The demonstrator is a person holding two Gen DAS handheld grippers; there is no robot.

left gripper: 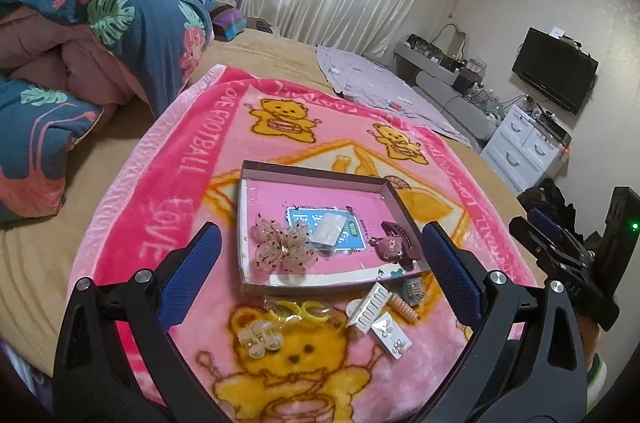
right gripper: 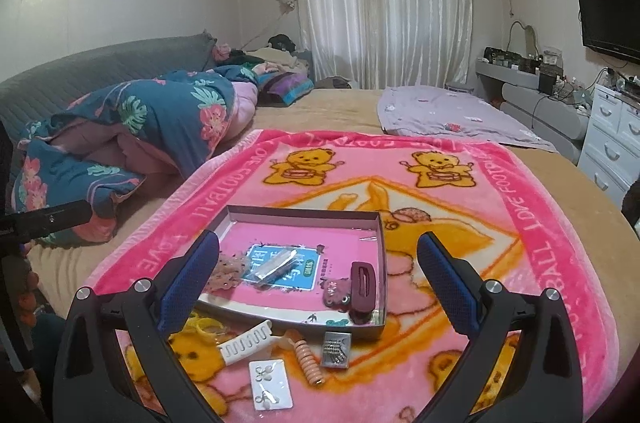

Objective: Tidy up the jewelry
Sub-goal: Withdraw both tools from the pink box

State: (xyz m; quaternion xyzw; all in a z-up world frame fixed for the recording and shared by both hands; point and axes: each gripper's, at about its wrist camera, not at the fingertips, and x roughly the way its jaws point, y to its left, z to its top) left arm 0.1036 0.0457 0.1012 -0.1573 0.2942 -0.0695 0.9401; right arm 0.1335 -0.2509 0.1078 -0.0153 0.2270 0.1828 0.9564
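Both grippers hover wide open and empty above the bed: the left gripper (left gripper: 320, 259) looks down over the box, the right gripper (right gripper: 318, 263) sits level beside it, its black body visible at the left view's right edge. Beneath them lies the pink blanket (right gripper: 520, 263), its border reading "LOVE FOOTBALL" around yellow bears. On it sits the shallow box (right gripper: 304, 213), long axis running left to right, a blue label inside too small to read. In the box: a sheer pink bow (left gripper: 284, 247), a clear packet (left gripper: 329, 229), a maroon clip (right gripper: 362, 287) pointing away from the camera. Loose just in front: white comb clip (right gripper: 246, 341), earring card (right gripper: 271, 385), peach spiral tie (right gripper: 308, 363), yellow rings (left gripper: 300, 313).
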